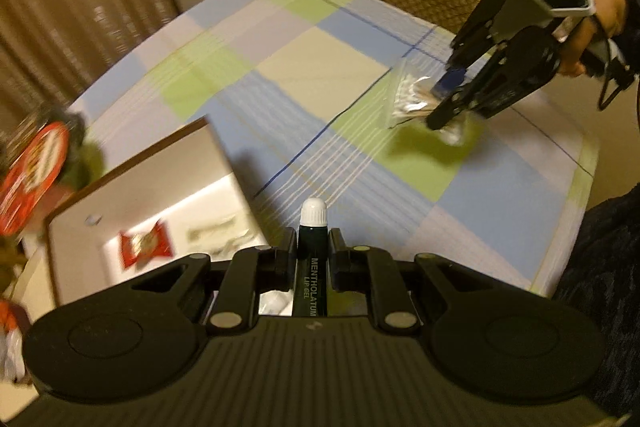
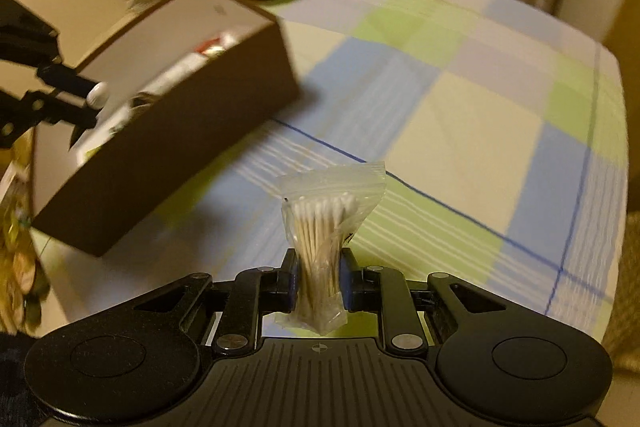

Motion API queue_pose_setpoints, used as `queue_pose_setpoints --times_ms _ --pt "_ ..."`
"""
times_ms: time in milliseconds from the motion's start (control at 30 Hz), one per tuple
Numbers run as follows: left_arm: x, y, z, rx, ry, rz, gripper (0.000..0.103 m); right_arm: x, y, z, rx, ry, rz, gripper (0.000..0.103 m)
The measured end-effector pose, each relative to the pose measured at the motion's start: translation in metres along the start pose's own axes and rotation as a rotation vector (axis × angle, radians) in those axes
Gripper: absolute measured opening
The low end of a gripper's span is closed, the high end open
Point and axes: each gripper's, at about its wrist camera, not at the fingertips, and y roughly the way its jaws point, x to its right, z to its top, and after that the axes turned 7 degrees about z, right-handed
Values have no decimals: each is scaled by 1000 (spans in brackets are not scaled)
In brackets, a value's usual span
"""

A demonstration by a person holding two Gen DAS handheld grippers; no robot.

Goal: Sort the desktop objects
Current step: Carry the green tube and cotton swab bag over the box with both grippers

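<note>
Both grippers loaded; open brown cardboard box (image 2: 168, 131) w/ white inside lies left of both.

Left gripper (image 1: 313, 255) clamps a dark green lip-gel tube w/ white cap (image 1: 313, 247), long axis running fwd along the fingers, cap out front. It sits at the box's near rim, so it's the nearer hand. Right gripper (image 2: 319, 277) pinches a clear zip bag of cotton swabs (image 2: 320, 251) upright, above the checked blue-green tablecloth (image 2: 460, 115), apart from the box; it needs a leftward carry.
</note>
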Motion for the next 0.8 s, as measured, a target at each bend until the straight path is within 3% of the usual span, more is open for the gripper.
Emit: queue_pose_setpoints --times_ms 400,800 --pt "-30 -45 -74 -38 -157 123 13 -71 -3 54 32 -217 151 19" --pt "-45 -22 -102 -63 -189 73 13 -126 29 124 23 -354 222 19"
